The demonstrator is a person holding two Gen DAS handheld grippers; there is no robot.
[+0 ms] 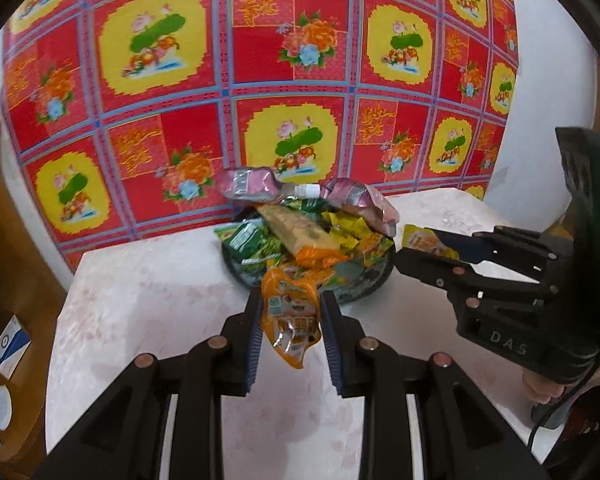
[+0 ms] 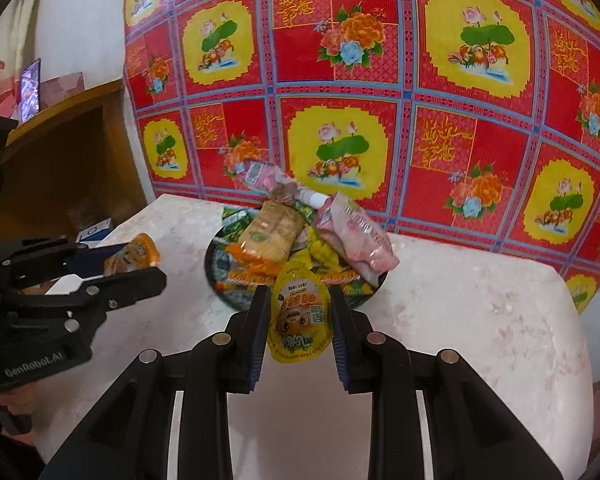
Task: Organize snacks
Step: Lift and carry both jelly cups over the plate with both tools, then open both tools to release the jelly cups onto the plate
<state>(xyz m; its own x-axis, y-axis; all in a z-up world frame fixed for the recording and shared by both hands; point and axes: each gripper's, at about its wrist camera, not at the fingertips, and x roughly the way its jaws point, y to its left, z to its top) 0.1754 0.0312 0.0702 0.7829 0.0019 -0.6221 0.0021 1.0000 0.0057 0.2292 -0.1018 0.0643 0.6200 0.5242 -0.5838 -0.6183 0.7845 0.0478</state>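
Note:
A dark round plate (image 1: 364, 288) (image 2: 214, 276) on the pale marble table carries a heap of snack packets: green, yellow and orange wrappers, a beige cracker pack (image 1: 300, 232) (image 2: 272, 232) and pink pouches (image 1: 248, 186) (image 2: 360, 236). My left gripper (image 1: 290, 312) is shut on an orange snack pouch (image 1: 290, 316) (image 2: 134, 258), held above the table just in front of the plate. My right gripper (image 2: 300, 308) is shut on a yellow snack pouch (image 2: 300, 316) (image 1: 422, 240), also just short of the plate. In the left wrist view the right gripper (image 1: 412, 250) comes in from the right beside the plate.
The marble table (image 1: 148, 300) (image 2: 480, 320) stands against a wall hung with a red and yellow flowered cloth (image 1: 292, 80). A brown wooden cabinet (image 2: 72, 160) stands left of the table. A hand (image 1: 540, 390) holds the right gripper's handle.

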